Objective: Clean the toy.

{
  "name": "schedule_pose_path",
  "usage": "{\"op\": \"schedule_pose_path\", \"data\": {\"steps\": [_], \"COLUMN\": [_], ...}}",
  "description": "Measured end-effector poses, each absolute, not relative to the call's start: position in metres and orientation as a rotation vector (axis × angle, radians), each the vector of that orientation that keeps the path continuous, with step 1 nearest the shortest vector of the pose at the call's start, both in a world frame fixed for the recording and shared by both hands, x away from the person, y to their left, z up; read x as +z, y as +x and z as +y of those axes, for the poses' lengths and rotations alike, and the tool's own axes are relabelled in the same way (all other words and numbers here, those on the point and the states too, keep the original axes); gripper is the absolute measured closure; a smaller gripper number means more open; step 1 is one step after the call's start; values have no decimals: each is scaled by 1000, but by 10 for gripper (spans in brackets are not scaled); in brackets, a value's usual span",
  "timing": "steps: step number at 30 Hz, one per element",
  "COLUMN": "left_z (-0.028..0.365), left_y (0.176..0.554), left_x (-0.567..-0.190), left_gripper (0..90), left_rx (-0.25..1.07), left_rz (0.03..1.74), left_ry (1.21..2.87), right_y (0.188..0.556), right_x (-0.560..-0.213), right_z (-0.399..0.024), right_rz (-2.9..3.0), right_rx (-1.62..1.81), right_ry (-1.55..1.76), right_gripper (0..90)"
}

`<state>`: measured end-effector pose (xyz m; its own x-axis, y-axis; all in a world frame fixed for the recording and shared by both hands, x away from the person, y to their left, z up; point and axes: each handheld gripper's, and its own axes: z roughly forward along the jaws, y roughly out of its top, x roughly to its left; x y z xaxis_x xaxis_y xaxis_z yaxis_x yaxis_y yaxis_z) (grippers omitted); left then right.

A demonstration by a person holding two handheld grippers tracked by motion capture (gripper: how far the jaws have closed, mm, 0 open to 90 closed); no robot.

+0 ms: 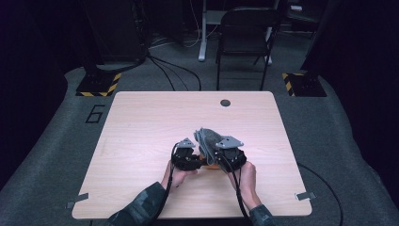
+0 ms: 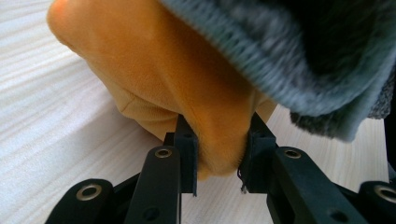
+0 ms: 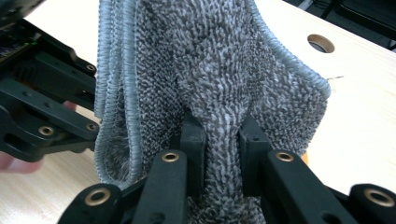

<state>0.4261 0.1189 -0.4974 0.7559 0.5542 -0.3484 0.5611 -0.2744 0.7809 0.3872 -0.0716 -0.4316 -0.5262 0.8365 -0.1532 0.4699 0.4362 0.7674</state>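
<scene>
Your left tongs (image 2: 219, 163) pinching orange cloth (image 2: 177, 79), your right tongs (image 3: 223, 140) pinching grey towel (image 3: 219, 70), both cloths bunched together, near counter (image 1: 141, 127) front edge, towel just beyond orange cloth.

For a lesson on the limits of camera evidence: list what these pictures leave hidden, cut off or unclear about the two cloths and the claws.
- High view: the soft orange cloth is almost wholly covered by the grey looped-pile towel and both claws.
- Left gripper view: the orange cloth's full shape is cut off by the top edge and the overlapping grey towel.
- Right gripper view: the grey towel's top is cut off, and its fold count is unclear.
</scene>
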Motion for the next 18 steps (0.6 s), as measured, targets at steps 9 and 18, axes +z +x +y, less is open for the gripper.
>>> {"op": "schedule_pose_path", "data": {"steps": [9, 18], "left_z": [117, 116], "left_y": [425, 424], "left_x": [-497, -498], "left_gripper": [716, 715], "left_rx": [14, 16], "left_rz": [820, 818], "left_ry": [1955, 1950], "right_y": [389, 401], "right_x": [-431, -437], "right_z": [-84, -116], "right_rz": [2169, 2138], "right_rx": [896, 859], "right_ry": [1109, 1241], "right_gripper": [766, 765]}}
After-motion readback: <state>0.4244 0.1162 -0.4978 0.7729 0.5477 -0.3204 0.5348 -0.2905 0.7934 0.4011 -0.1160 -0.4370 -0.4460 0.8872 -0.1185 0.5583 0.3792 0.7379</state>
